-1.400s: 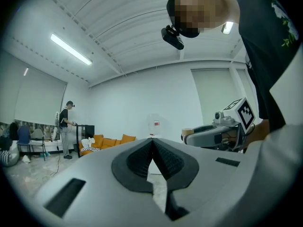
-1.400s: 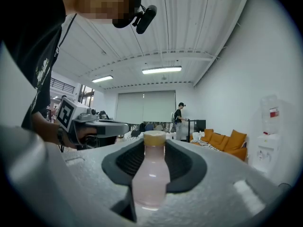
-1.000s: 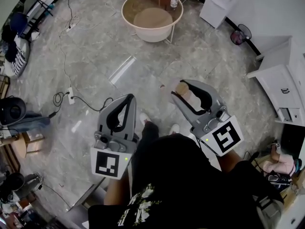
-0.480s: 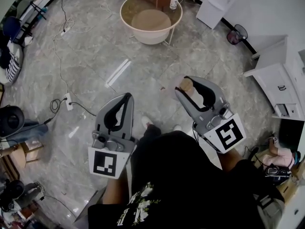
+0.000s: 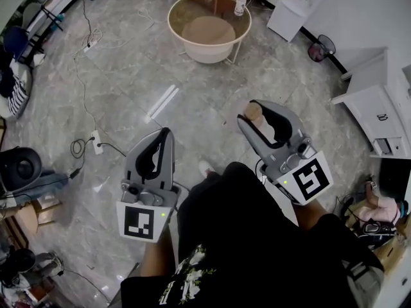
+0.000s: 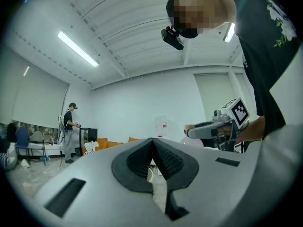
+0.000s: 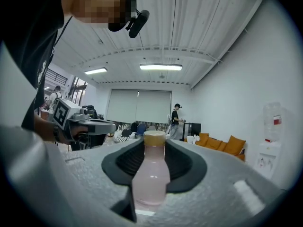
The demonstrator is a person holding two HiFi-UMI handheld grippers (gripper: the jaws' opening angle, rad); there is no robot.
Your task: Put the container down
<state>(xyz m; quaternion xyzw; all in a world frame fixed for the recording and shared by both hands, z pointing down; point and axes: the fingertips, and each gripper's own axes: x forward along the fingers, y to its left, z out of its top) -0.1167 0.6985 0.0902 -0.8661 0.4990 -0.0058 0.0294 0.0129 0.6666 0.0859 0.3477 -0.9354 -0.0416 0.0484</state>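
A small pale pink bottle with a tan cap (image 7: pixel 150 171) lies between the jaws of my right gripper (image 7: pixel 152 150), which is shut on it. From the head view the same bottle (image 5: pixel 257 119) pokes cap-first out of the right gripper (image 5: pixel 262 117), held level over the floor. My left gripper (image 5: pixel 162 141) is shut with nothing in it; in the left gripper view its black pads (image 6: pixel 163 157) meet at the tip of the left gripper (image 6: pixel 152 143). Ahead on the floor stands a round glass-topped table (image 5: pixel 186 5) with a clear water bottle (image 5: pixel 240 4) on its rim.
A beige bowl-shaped base (image 5: pixel 206 38) shows under the glass top. White cabinets (image 5: pixel 379 108) and a water dispenser (image 5: pixel 293 5) stand to the right, a small fan (image 5: pixel 321 47) beside them. Cables and a power strip (image 5: pixel 97 142) lie on the marble floor at left. Another person (image 7: pixel 175 121) stands far off.
Both grippers have travelled forward over the floor together, keeping their pose. The round table sits slightly nearer the right in the head view. The bottle stays gripped.
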